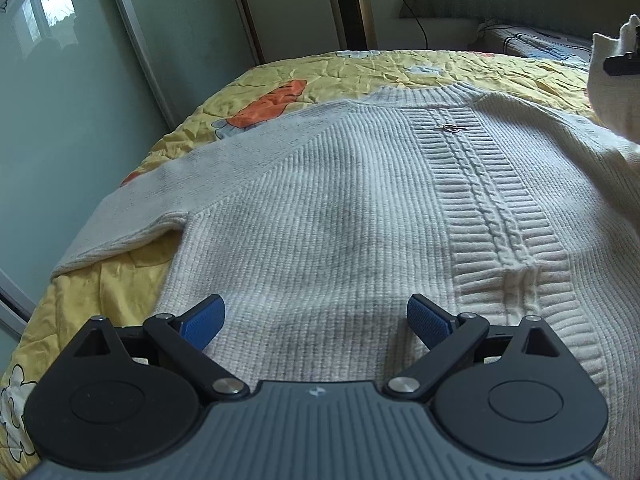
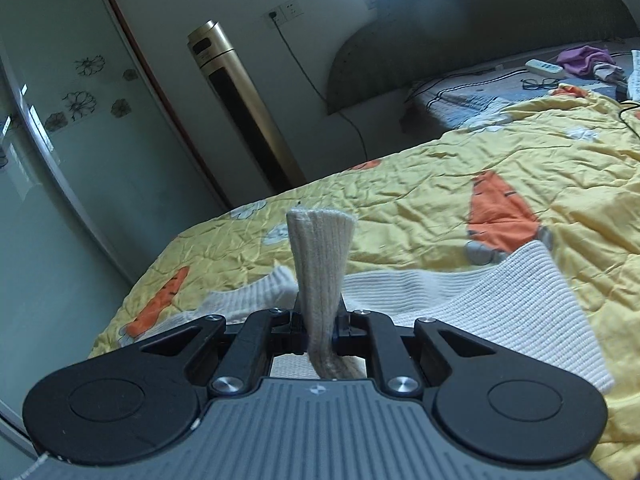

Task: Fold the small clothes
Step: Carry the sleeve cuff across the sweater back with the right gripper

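Observation:
A cream knitted sweater (image 1: 340,208) lies flat on the yellow quilt (image 1: 280,76), neck away from me, its left sleeve (image 1: 132,216) stretched out to the left. My left gripper (image 1: 316,320) is open and empty just above the sweater's hem, blue pads wide apart. My right gripper (image 2: 318,320) is shut on the cuff of the right sleeve (image 2: 320,256), which stands up between the fingers, lifted above the sweater's body (image 2: 500,300). In the left wrist view the right gripper (image 1: 622,62) shows at the upper right, holding the raised sleeve.
The bed's left edge runs beside a sliding glass wardrobe door (image 2: 60,140). A gold tower fan (image 2: 240,108) stands by the wall. A headboard (image 2: 480,20) is behind. Glasses (image 2: 540,83), a remote (image 2: 544,67) and purple cloth (image 2: 584,60) lie far right.

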`<act>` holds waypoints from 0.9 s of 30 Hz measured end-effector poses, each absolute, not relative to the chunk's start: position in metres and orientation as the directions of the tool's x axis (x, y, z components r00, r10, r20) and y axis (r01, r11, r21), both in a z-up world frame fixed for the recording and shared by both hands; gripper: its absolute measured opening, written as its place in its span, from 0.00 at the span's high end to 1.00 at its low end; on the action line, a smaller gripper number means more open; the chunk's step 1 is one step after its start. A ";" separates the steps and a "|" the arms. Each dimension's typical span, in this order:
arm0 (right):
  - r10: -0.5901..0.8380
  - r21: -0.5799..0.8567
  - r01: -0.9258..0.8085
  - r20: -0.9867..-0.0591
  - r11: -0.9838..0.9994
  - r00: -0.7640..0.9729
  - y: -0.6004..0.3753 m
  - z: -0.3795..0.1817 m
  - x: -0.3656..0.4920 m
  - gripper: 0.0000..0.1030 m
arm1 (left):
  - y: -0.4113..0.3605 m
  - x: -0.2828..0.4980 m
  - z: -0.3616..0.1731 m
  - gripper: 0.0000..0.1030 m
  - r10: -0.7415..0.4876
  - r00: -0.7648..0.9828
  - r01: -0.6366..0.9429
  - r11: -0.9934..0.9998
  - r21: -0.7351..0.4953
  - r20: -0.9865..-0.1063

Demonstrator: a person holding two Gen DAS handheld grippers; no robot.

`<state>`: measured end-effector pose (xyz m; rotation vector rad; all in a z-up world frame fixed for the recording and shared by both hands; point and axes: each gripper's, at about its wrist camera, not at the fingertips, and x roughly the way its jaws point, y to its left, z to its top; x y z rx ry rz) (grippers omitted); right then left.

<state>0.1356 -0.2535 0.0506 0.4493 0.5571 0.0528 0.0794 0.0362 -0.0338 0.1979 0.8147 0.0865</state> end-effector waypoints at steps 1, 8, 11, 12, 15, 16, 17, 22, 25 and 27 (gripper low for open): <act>0.172 0.426 0.070 -0.503 0.902 0.847 -0.249 0.049 0.137 0.86 | 0.039 0.079 -0.034 0.05 0.153 0.683 -0.005 0.979 0.206 -0.714; 0.188 0.420 0.061 -0.527 0.906 0.829 -0.216 0.040 0.154 0.86 | 0.048 0.076 -0.034 0.05 0.143 0.680 -0.012 0.983 0.184 -0.719; 0.203 0.414 0.044 -0.532 0.909 0.822 -0.198 0.037 0.162 0.86 | 0.050 0.074 -0.032 0.05 0.151 0.689 -0.013 0.981 0.196 -0.709; 0.209 0.410 0.034 -0.533 0.911 0.820 -0.191 0.037 0.166 0.86 | 0.051 0.074 -0.032 0.05 0.156 0.691 -0.014 0.979 0.202 -0.706; 0.223 0.401 0.014 -0.537 0.916 0.813 -0.172 0.034 0.176 0.86 | 0.055 0.072 -0.032 0.05 0.162 0.691 -0.020 0.979 0.205 -0.705; 0.230 0.402 0.008 -0.539 0.916 0.810 -0.166 0.032 0.179 0.86 | 0.058 0.072 -0.032 0.05 0.162 0.688 -0.023 0.979 0.202 -0.707; 0.236 0.402 0.003 -0.543 0.916 0.806 -0.160 0.030 0.183 0.86 | 0.060 0.072 -0.033 0.05 0.163 0.685 -0.027 0.980 0.199 -0.710; 0.255 0.395 -0.017 -0.559 0.919 0.789 -0.137 0.021 0.198 0.86 | 0.068 0.069 -0.033 0.05 0.180 0.680 -0.048 0.978 0.202 -0.711; 0.267 0.399 -0.027 -0.562 0.917 0.783 -0.127 0.018 0.203 0.86 | 0.072 0.068 -0.033 0.05 0.181 0.676 -0.055 0.979 0.196 -0.714; 0.281 0.410 -0.033 -0.561 0.912 0.779 -0.120 0.017 0.205 0.86 | 0.073 0.067 -0.034 0.05 0.180 0.675 -0.055 0.979 0.194 -0.716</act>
